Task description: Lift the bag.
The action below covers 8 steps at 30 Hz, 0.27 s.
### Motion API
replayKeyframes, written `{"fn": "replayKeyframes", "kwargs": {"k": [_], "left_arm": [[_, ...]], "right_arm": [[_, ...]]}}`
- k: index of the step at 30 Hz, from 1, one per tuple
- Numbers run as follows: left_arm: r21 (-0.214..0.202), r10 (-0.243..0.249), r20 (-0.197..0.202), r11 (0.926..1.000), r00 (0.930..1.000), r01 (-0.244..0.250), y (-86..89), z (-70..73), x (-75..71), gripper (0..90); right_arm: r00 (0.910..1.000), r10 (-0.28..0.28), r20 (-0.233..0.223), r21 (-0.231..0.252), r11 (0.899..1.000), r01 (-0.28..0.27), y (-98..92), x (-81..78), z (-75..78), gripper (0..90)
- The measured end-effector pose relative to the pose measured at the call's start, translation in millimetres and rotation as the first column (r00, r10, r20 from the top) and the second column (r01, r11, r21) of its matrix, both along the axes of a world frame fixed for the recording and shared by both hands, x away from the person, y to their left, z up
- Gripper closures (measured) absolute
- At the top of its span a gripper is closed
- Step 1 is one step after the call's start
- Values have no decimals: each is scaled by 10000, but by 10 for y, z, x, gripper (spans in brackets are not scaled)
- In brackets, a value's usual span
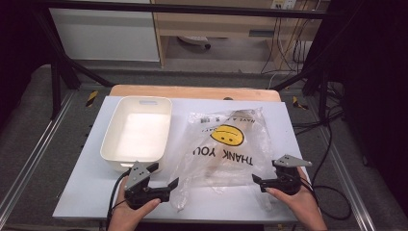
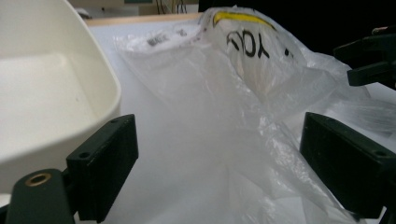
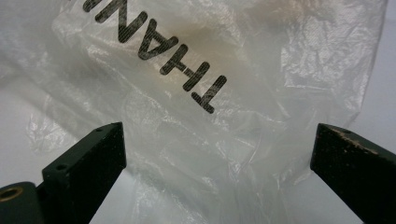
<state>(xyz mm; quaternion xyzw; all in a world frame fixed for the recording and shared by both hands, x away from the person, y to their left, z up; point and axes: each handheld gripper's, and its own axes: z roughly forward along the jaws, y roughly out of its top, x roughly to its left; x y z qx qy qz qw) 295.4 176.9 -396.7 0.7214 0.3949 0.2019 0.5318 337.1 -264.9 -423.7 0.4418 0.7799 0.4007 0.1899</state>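
At the near edge of the table (image 1: 86,192), a person's two hands hold a gripper apiece, both released and gripping nothing: the left gripper (image 1: 168,185) at seven o'clock and the right gripper (image 1: 257,182) at five o'clock, their jaws turned inward toward a clear plastic bag (image 1: 226,144). The bag lies crumpled and mostly flat at the table's centre, its nearer corners just in front of each gripper, a placement that suggests the pair is poised to take it from both sides. In the left gripper view the thin film (image 2: 224,140) spreads between the spread jaws without being pinched. Printed "THANK YOU" lettering (image 1: 223,155) and a yellow smiley face (image 1: 227,135) read upside down from the person's side. At ten o'clock sits an empty white tub (image 1: 137,132), close beside the bag. Beyond, at twelve o'clock, cables (image 1: 288,48) hang by a wooden cabinet (image 1: 216,24).
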Motion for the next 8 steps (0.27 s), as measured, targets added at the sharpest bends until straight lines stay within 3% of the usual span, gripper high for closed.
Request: {"fn": "replayKeyframes", "kwargs": {"k": [3, 8], "left_arm": [[-134, 434, 304, 9990, 9986, -430, 163, 80, 23, 119], [-240, 586, -135, 9980, 9982, -589, 283, 10, 70, 122]], "right_arm": [[9998, -191, 91, 169, 9997, 189, -39, 3, -6, 43], [9976, -660, 226, 347, 9973, 652, -88, 9, -15, 37]]}}
